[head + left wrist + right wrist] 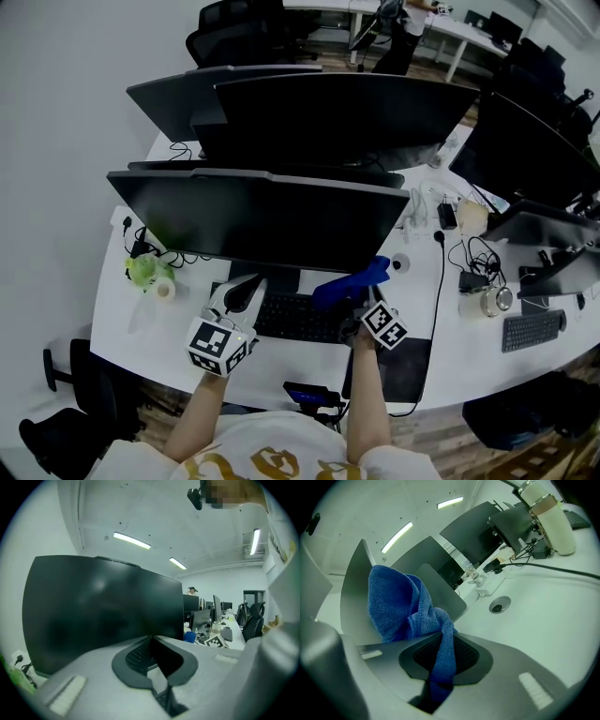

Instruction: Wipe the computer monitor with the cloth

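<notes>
Wiping not yet begun: right gripper pinches the blue cloth, left gripper has its fingers pressed together on nothing; next I raise the cloth to the monitor.

An open-plan office: white desks crowded with monitors, keyboards, office chairs, ceiling strip lights.

Right hand-held gripper clutching blue cloth, monitor above

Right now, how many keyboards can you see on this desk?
2: a black keyboard in front of the nearest monitor, and a second keyboard at the right end of the desk. The monitors may hide more.
</notes>
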A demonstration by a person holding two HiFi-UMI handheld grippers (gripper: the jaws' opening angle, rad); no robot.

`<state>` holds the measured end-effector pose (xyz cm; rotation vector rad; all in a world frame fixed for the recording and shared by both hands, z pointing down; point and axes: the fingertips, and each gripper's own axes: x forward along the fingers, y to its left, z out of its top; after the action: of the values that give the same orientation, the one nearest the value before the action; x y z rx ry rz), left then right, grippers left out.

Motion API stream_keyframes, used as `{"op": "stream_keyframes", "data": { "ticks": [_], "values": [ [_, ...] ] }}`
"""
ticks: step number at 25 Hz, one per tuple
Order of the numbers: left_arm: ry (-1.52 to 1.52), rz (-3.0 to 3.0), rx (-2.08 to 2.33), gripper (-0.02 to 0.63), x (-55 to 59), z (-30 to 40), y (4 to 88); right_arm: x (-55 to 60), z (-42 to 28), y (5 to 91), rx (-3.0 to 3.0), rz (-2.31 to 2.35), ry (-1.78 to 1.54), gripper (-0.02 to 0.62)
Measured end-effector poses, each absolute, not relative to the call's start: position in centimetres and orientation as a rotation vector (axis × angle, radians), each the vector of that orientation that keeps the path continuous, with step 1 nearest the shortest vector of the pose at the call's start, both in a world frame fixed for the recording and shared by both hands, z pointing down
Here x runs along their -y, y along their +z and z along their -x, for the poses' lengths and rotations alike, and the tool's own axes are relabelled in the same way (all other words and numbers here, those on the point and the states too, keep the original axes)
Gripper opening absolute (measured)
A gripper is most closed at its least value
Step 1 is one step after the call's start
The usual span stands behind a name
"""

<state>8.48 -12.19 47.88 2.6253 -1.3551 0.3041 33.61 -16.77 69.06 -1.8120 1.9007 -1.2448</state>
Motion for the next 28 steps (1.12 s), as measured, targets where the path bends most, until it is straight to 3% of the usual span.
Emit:
{"op": "stream_keyframes", "data": {
  "ticks": [28],
  "values": [
    [0.206, -2.6, 1.315, 0.002, 13.5, -2.4, 48.5, 16.3, -27.5, 69.6, -1.789, 1.758, -1.416, 0.081]
  ]
}}
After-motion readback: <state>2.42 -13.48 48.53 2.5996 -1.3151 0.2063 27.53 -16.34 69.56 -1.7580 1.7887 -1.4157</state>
